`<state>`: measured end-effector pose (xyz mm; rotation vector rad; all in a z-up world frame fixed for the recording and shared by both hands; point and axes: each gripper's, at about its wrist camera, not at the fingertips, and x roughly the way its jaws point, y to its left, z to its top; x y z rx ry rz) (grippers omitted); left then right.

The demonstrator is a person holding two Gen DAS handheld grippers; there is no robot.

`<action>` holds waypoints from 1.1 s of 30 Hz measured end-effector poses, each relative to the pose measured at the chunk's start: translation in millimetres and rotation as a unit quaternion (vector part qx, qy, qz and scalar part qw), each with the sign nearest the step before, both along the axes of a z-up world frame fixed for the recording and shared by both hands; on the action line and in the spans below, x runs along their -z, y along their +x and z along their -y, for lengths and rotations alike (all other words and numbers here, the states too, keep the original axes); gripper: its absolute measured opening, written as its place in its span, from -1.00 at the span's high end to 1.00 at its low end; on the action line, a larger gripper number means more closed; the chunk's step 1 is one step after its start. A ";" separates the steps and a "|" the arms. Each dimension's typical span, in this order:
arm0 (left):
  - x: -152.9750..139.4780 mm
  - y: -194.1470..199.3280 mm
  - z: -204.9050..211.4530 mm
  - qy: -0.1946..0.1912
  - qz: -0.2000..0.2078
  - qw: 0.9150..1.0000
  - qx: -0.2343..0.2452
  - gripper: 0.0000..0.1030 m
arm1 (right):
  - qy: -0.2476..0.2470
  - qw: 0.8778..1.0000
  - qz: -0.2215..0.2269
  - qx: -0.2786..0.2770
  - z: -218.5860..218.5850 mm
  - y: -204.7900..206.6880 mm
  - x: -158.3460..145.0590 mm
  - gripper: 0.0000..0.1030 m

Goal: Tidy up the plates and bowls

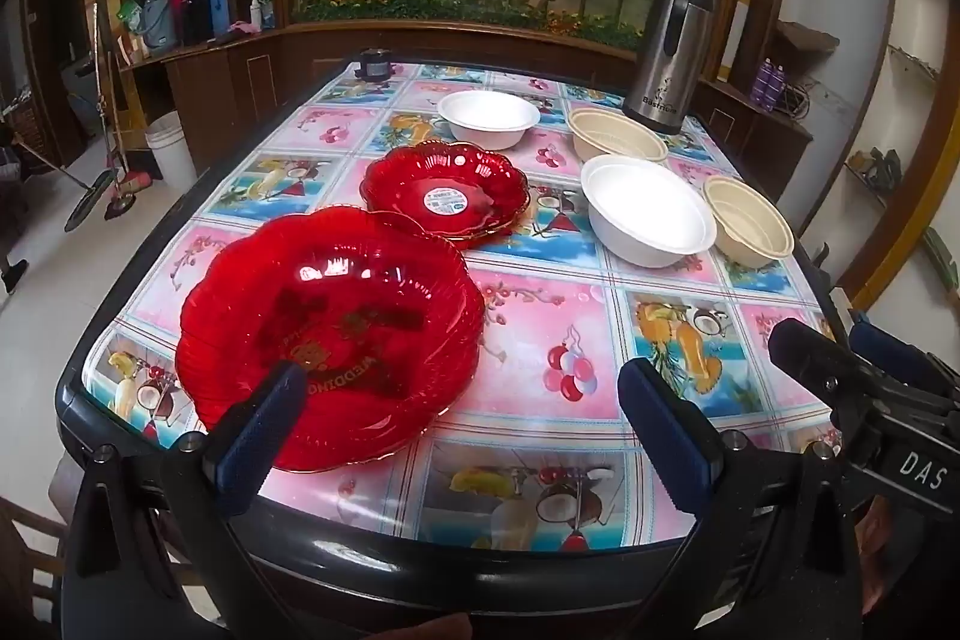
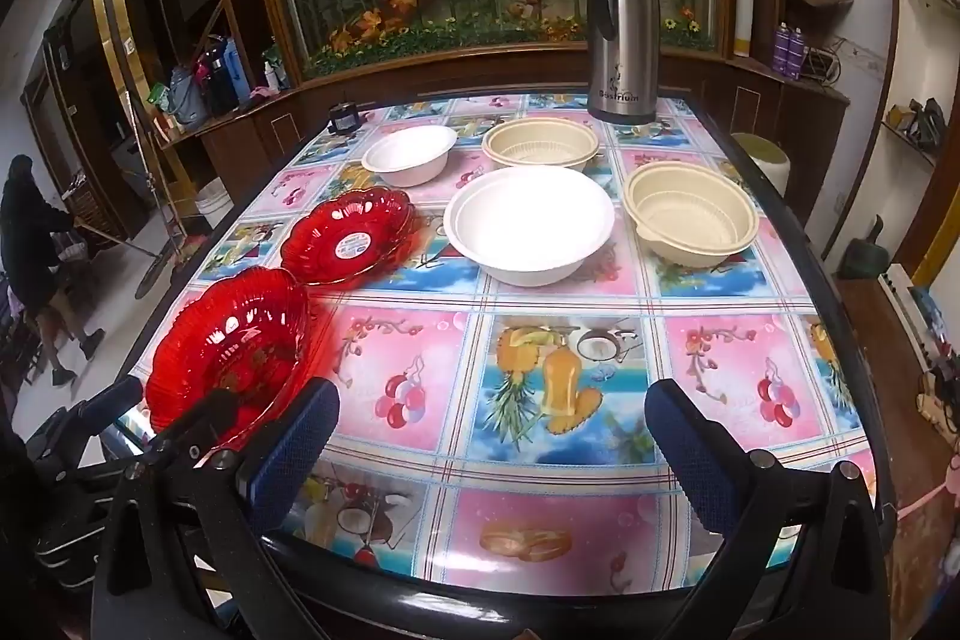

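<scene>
Both grippers, left (image 1: 462,412) and right (image 2: 492,436), hang wide open and empty over the near table (image 2: 540,538) edge, two red plates (image 1: 330,334) (image 1: 447,193) at left, white bowls (image 2: 531,226) (image 2: 411,155) and beige bowls (image 2: 690,214) (image 2: 540,142) farther back.

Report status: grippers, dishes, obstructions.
Left gripper and right gripper open, empty. Two red plates, two white bowls, two beige bowls unsorted. Steel flask at far edge, clear.
</scene>
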<state>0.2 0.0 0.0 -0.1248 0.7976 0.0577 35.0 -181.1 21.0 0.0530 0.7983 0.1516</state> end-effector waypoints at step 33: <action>5.8 9.4 -1.7 0.014 0.011 1.000 0.005 -1.00 | -0.009 0.999 -0.033 -0.007 -1.6 10.8 16.4 -1.00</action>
